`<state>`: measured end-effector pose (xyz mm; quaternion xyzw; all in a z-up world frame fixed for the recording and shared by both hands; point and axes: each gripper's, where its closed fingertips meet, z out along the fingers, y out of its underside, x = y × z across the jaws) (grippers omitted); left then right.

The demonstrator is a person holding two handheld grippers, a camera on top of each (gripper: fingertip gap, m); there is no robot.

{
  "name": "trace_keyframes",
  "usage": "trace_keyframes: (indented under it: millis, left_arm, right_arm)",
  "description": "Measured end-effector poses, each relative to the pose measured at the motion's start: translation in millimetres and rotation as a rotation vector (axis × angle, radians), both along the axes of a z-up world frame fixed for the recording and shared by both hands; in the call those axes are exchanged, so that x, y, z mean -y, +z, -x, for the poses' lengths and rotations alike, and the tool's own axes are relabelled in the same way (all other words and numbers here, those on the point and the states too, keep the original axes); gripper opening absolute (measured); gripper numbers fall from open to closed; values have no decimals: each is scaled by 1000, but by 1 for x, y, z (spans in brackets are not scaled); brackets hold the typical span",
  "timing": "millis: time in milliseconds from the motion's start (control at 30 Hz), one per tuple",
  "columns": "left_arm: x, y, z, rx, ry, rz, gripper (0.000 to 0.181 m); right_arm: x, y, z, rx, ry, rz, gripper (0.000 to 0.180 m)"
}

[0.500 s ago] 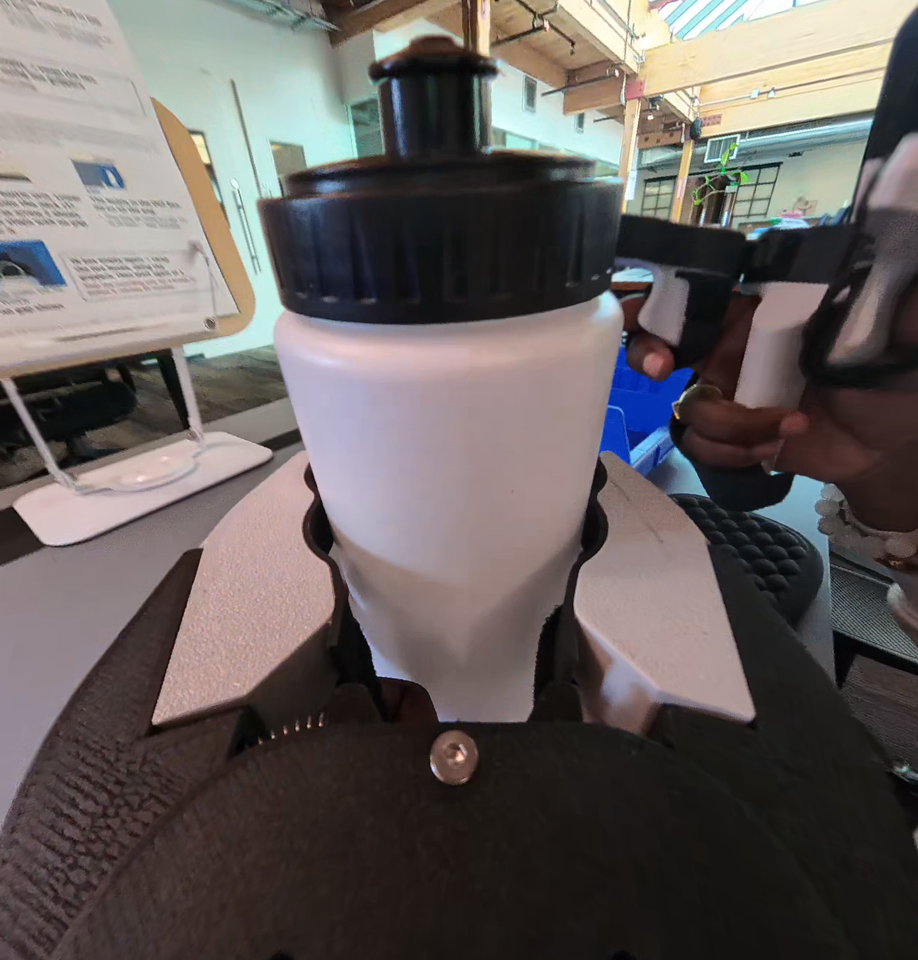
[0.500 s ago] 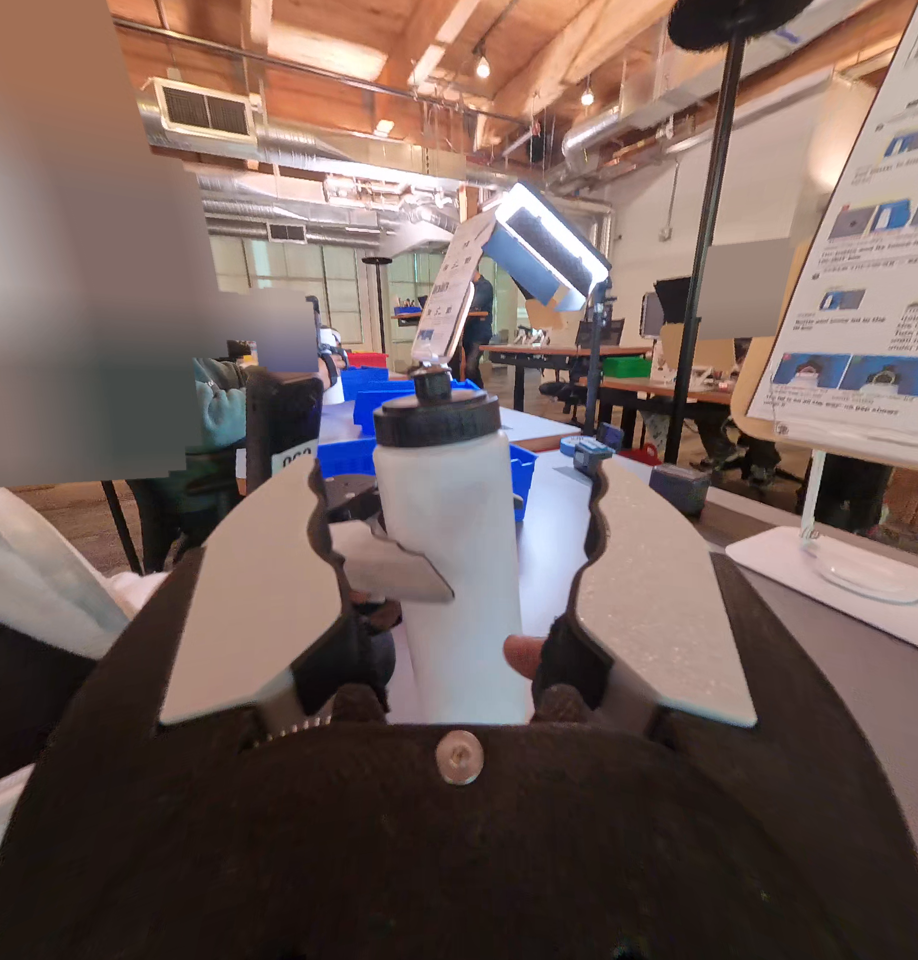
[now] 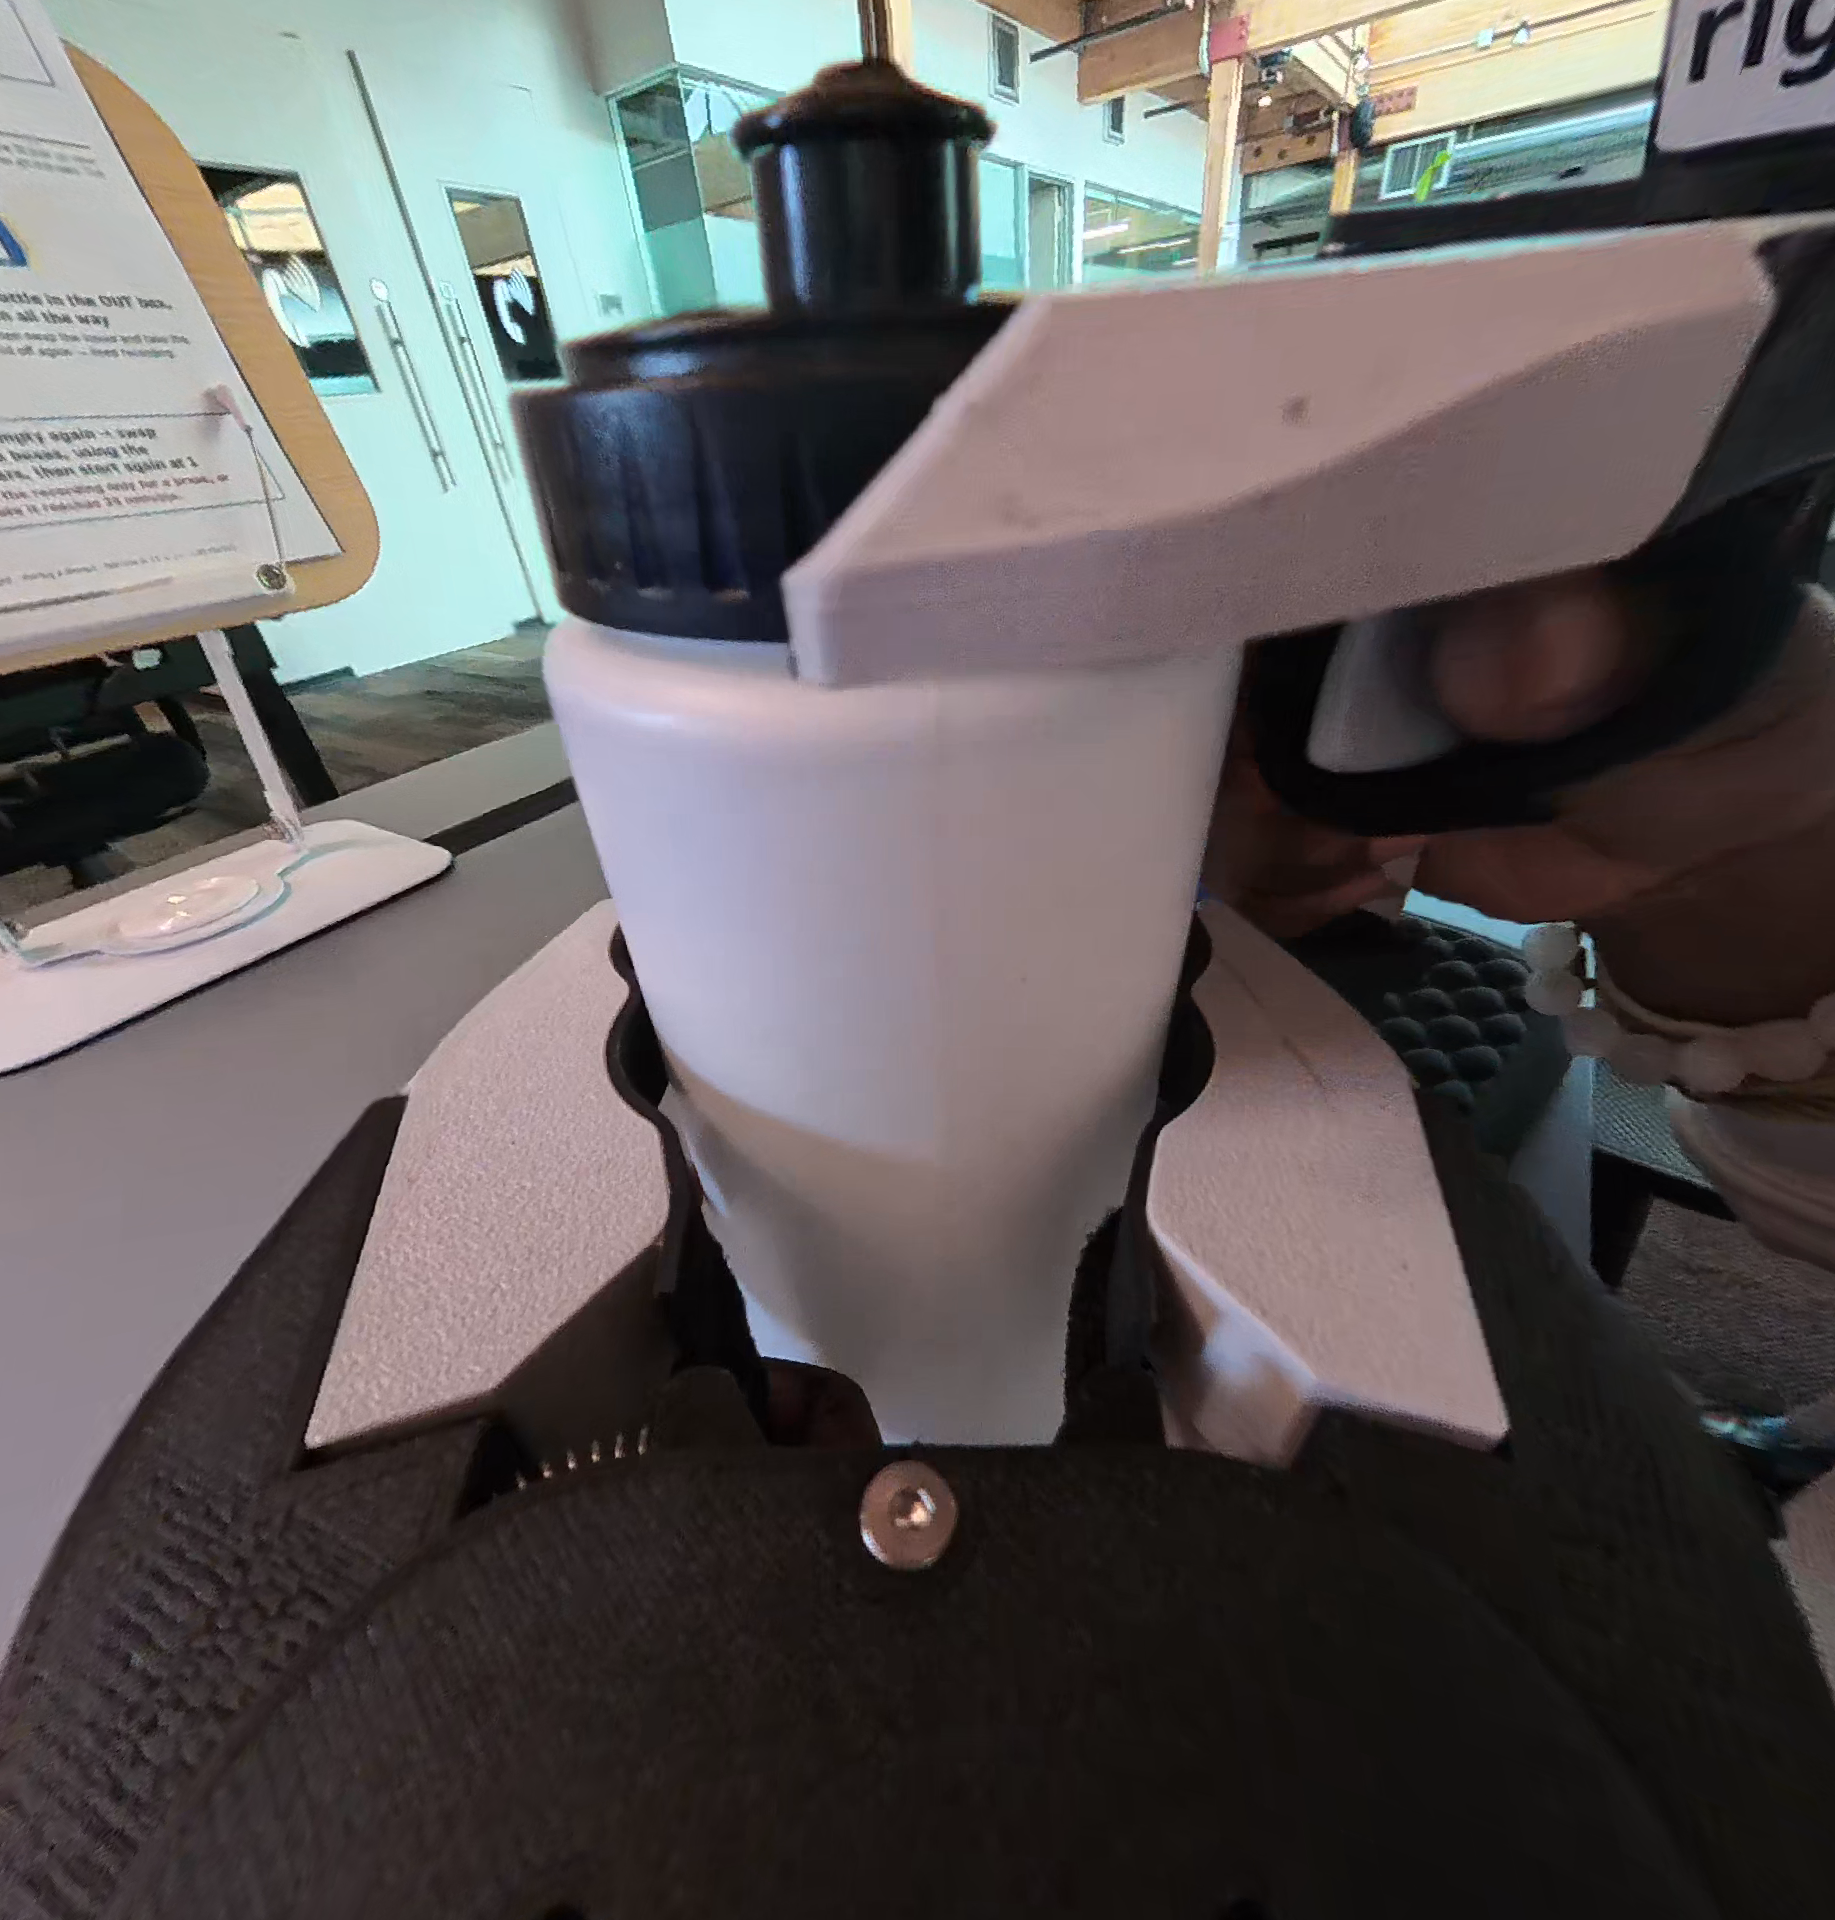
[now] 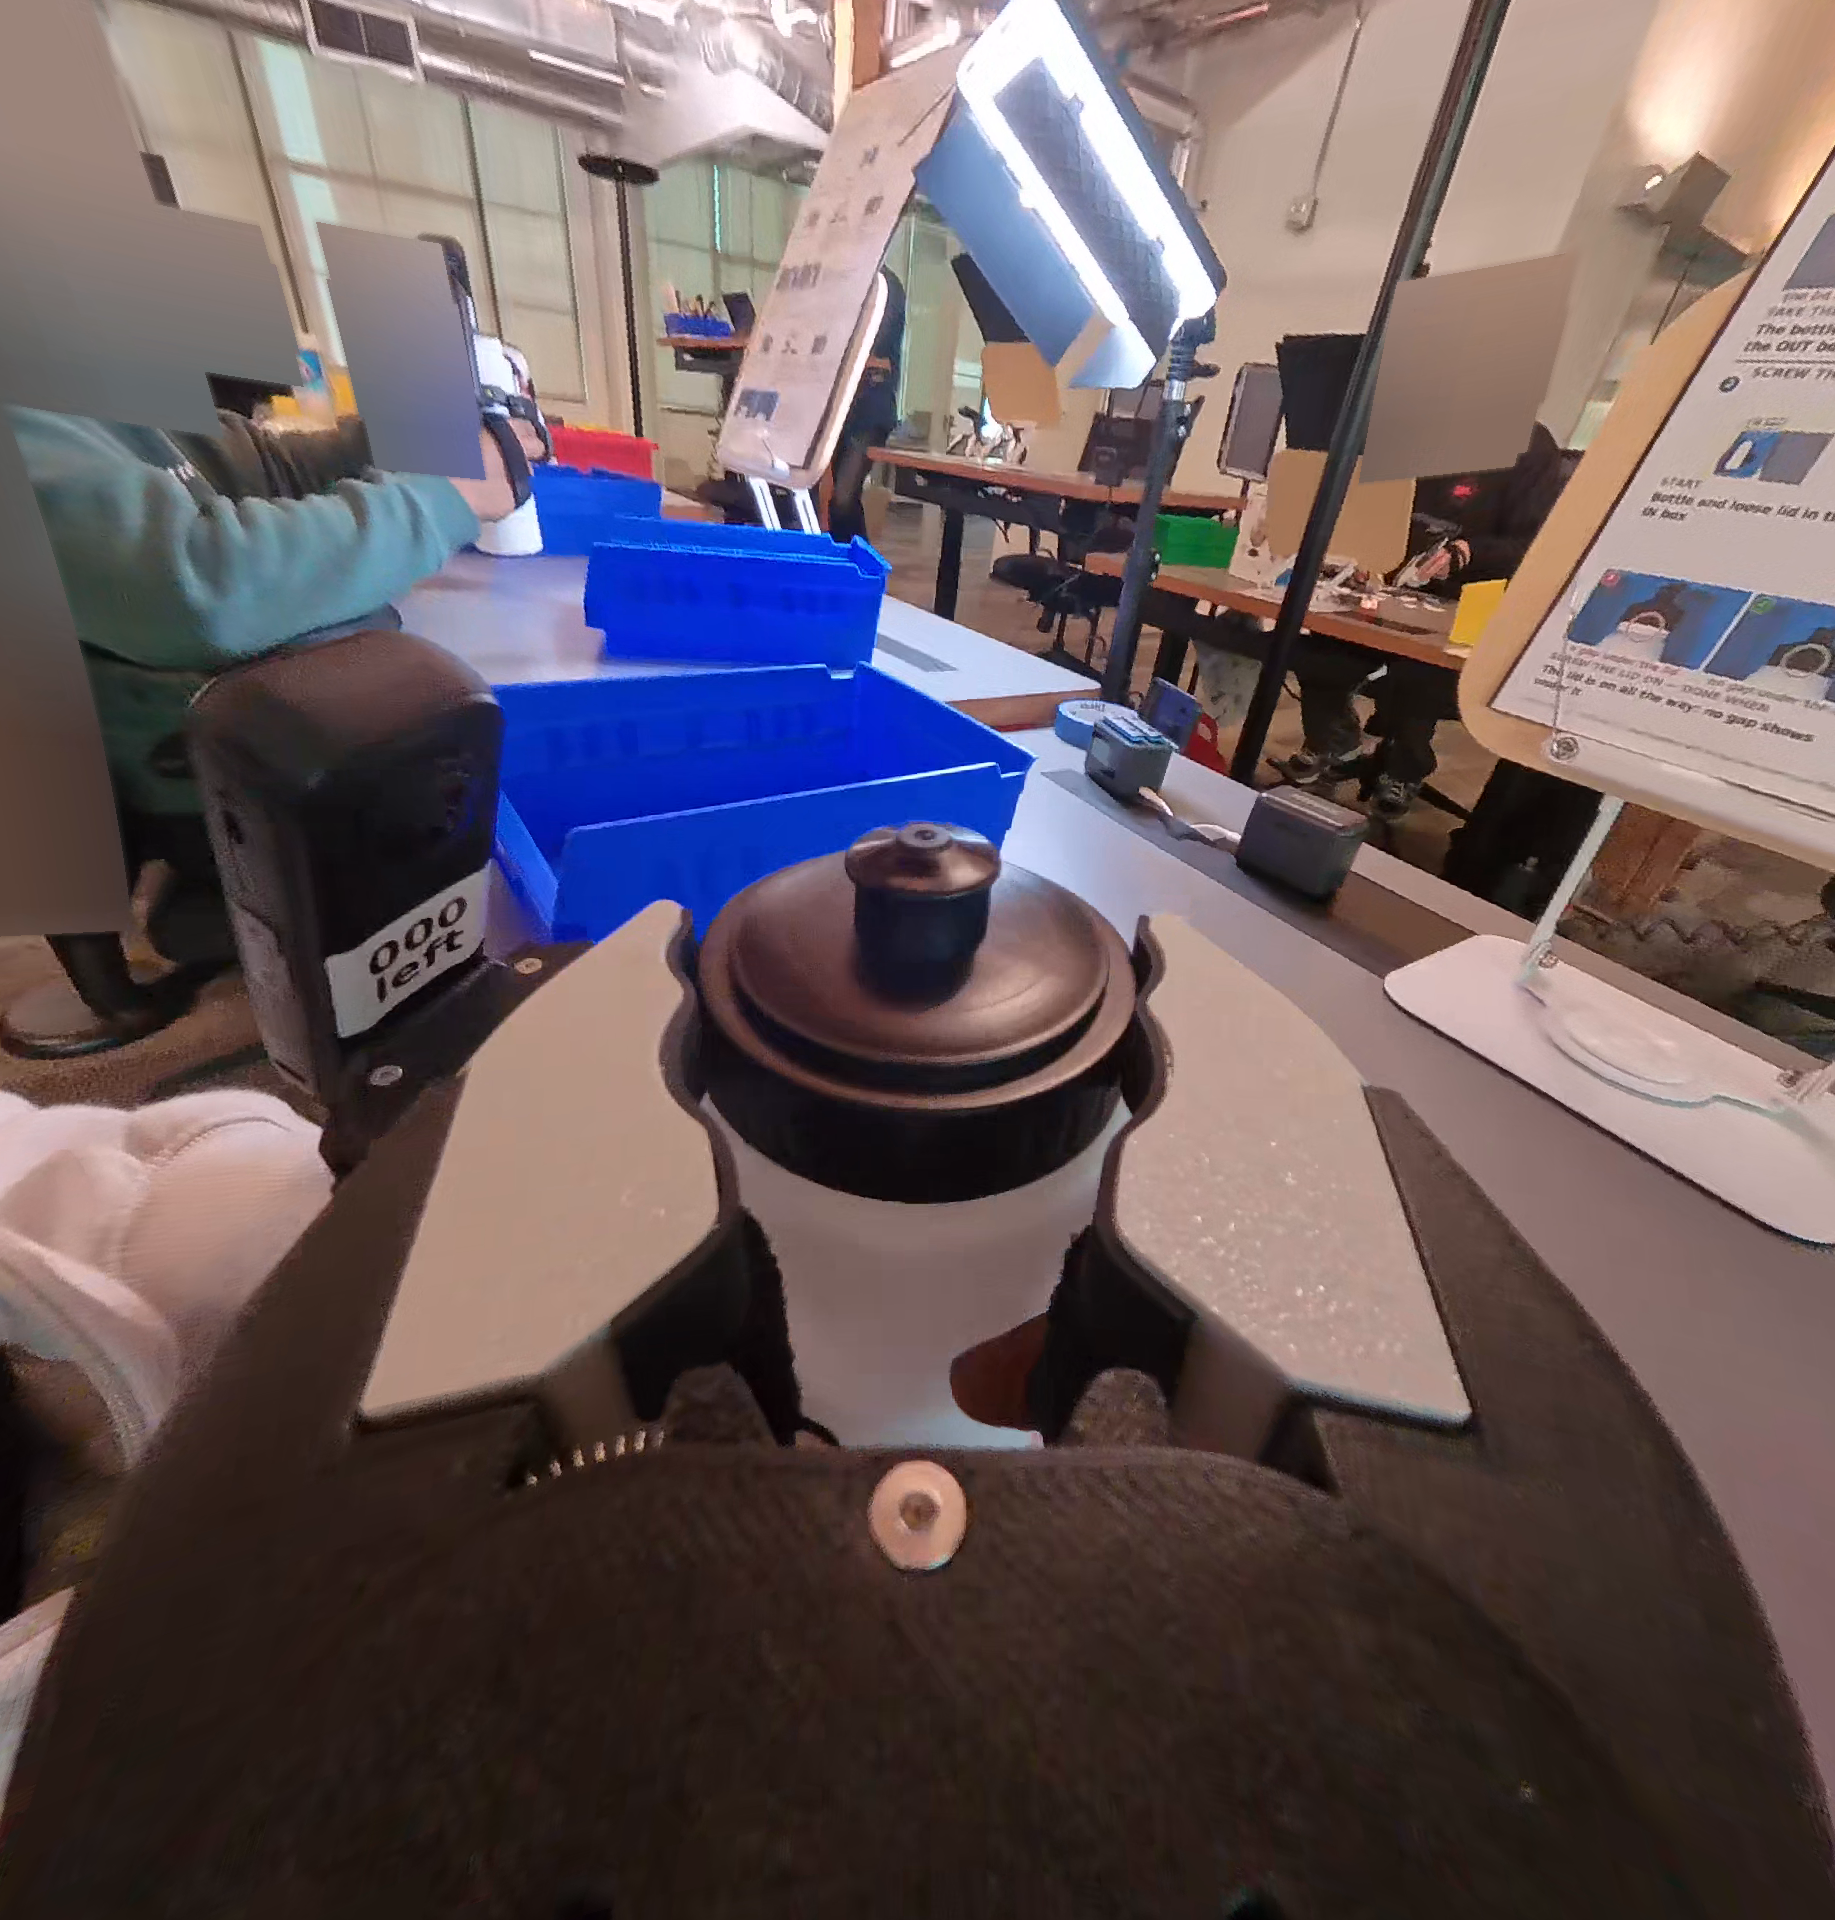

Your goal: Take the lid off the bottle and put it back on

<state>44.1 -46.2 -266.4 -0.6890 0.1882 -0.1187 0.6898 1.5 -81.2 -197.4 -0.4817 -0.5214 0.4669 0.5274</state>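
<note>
A white bottle (image 3: 892, 883) with a black screw lid (image 3: 684, 499) stands upright in my left gripper (image 3: 908, 1039), which is shut on its lower body. In the left wrist view a pale finger (image 3: 1256, 436) of the right gripper reaches in from the right at lid height and covers the lid's right side. In the right wrist view my right gripper (image 4: 913, 925) has its two fingers against the sides of the lid (image 4: 913, 1018), with the bottle body (image 4: 892, 1247) below. The left gripper's black housing (image 4: 341, 821) shows at the left.
Two blue bins (image 4: 788, 790) (image 4: 736, 603) sit on the grey table (image 3: 165, 1143) behind the bottle. An instruction board on a white stand (image 4: 1671, 1060) is at the right, and also shows in the left wrist view (image 3: 113, 416). Small grey devices (image 4: 1297, 842) lie beyond. A person in a teal sleeve (image 4: 217, 561) sits at the left. Tip to tip, the grippers are about 8 centimetres apart.
The right gripper has moved in from beside the bottle to the lid and narrowed its fingers onto it. The left gripper still holds the bottle.
</note>
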Motion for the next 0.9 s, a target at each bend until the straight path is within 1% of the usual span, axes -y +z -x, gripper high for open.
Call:
trace_keyframes:
  millis: [100,233,333,500,567,700,733,833,900]
  left_arm:
    - [0,-2,0,9,-19,37,94]
    - [1,-6,0,3,-64,88,90]
    - [1,-7,1,1,-75,104,89]
    - [-1,-8,-1,-25,-97,130,88]
    - [0,-9,-2,-38,-113,141,88]
    - [3,-10,-5,-41,-206,167,87]
    - [6,-10,-8,-51,-264,178,87]
    - [19,-12,-21,-90,-521,214,87]
    - [29,-12,-26,-104,-678,221,87]
  right_arm:
    - [-2,-1,1,21,10,9,78]
    - [-5,-2,2,26,88,53,77]
    - [-7,-2,3,23,101,54,77]
    - [-8,-2,0,17,169,55,78]
    - [-6,-3,-1,25,226,51,78]
    - [-1,-3,-3,49,403,65,78]
    - [2,-3,-5,53,476,66,78]
    - [17,-3,-20,80,802,72,78]
    - [26,-2,-28,65,986,82,78]
